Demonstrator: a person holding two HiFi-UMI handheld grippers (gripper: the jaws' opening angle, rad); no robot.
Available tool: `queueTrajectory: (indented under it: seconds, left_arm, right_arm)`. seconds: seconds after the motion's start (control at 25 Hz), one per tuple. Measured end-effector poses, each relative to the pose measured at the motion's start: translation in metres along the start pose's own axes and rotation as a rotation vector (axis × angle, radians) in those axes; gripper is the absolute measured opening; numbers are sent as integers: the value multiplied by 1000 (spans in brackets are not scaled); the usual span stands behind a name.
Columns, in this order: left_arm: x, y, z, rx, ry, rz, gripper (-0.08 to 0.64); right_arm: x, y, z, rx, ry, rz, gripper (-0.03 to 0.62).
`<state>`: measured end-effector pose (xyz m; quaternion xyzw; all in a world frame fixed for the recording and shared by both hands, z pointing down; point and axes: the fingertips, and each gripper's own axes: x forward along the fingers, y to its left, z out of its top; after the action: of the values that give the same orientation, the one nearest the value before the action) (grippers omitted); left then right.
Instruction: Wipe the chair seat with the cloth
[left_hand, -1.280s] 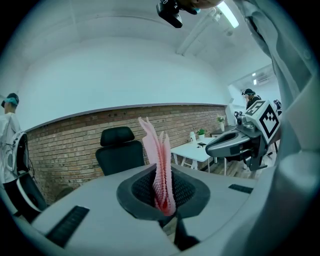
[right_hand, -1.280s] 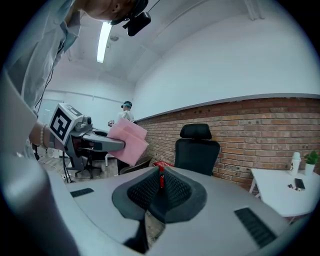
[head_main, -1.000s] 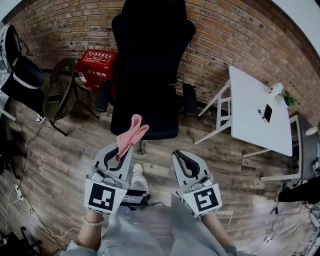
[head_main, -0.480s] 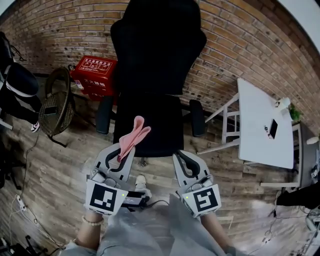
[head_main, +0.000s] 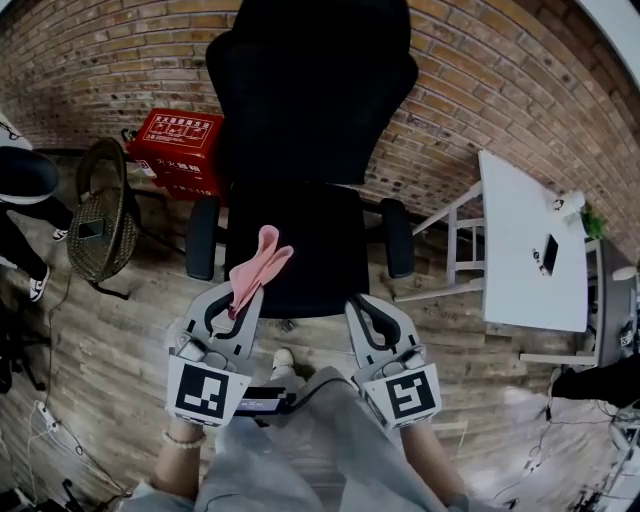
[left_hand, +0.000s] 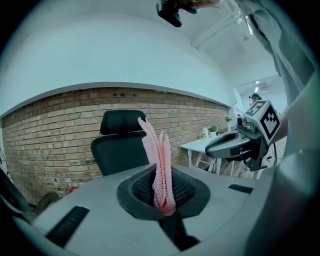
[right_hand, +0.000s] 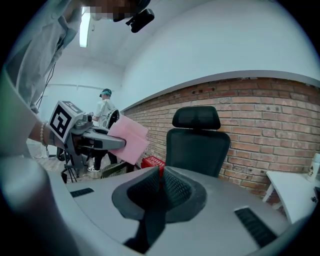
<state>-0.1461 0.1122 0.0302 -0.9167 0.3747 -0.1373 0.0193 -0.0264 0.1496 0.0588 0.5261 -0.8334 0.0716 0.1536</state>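
Cloth (head_main: 255, 268) — pink, pinched upright in the jaws of the left gripper (head_main: 243, 298), held in the air near the seat's front edge; right gripper (head_main: 360, 306) alongside, jaws pressed together on nothing. Chair seat (head_main: 310, 235) beyond, black, bare — probably best served by laying the cloth flat and sweeping in overlapping passes.

You were in an office-like studio room. A black high-backed office chair (head_main: 305, 150) stood before a bare brick wall (head_main: 480, 90) on a wood-plank floor (head_main: 110, 330). A white table (head_main: 530, 250) was at your right, with a red box (head_main: 175, 145) and a wicker chair (head_main: 100, 215) at your left.
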Motion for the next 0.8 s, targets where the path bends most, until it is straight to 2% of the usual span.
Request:
queueTrajectory:
  seconds: [0.28,0.44,0.6,0.72,0.8]
  left_arm:
    - [26,13,-19,-12,25,15,29]
    - [45,26,-33,-43,40,72,28]
    - [64,40,-55,-53,95,133,28]
    - [84,52,-74,-105,115,190,28]
    - [97,59,-92,-131,148,222,28]
  right_arm:
    - [27,-12,-23,15,23,25,54]
    - [53,-25,-27,-1,-18,57,54]
    - [69,-37,-50,5,26,106,54]
    - [85,-50,-69,7,58,129,54]
    - [98,-54,-79,-27,65,160,54]
